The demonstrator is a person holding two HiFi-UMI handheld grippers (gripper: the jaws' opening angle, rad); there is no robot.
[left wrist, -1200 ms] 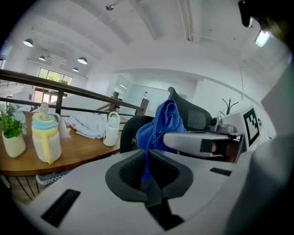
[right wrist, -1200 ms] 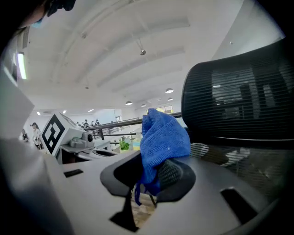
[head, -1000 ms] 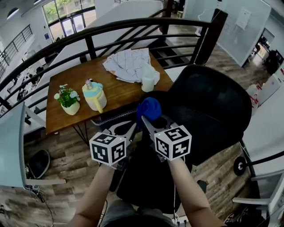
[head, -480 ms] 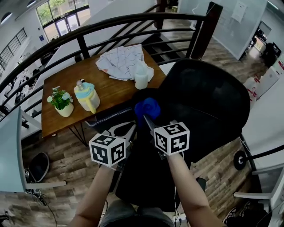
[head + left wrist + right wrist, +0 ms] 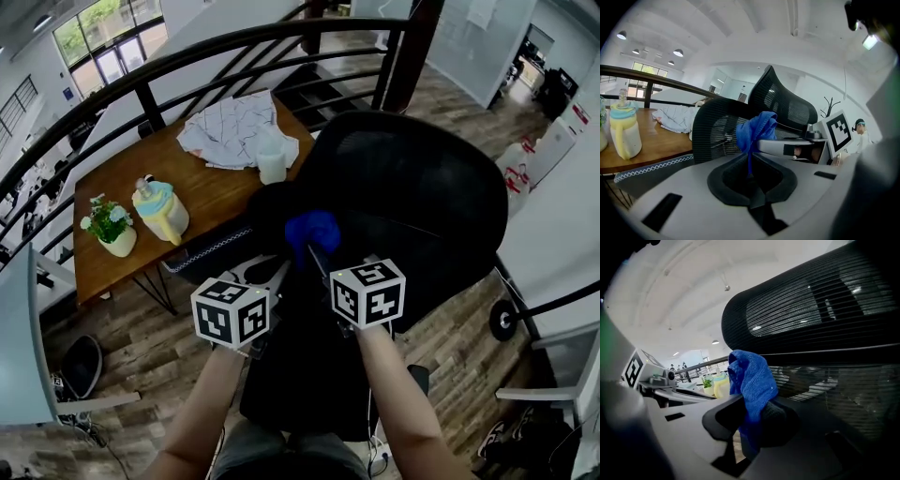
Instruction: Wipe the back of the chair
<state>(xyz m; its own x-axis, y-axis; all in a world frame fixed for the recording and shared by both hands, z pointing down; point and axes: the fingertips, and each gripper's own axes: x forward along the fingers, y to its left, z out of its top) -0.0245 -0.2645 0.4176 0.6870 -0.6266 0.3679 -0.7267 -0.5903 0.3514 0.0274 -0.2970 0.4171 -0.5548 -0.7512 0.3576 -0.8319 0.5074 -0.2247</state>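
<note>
The right gripper pinches the blue cloth, which has slid further onto the chair back. So wiping is underway; the left gripper is closed and empty.

Quick count: one black chair, one blue cloth, two tools (left tool, right tool). One wooden surface carrying one potted plant, one yellow jug, one white cup and one checked fabric heap.

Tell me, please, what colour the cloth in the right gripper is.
Bright blue: the cloth clamped in the right gripper shows best in the right gripper view.
</note>
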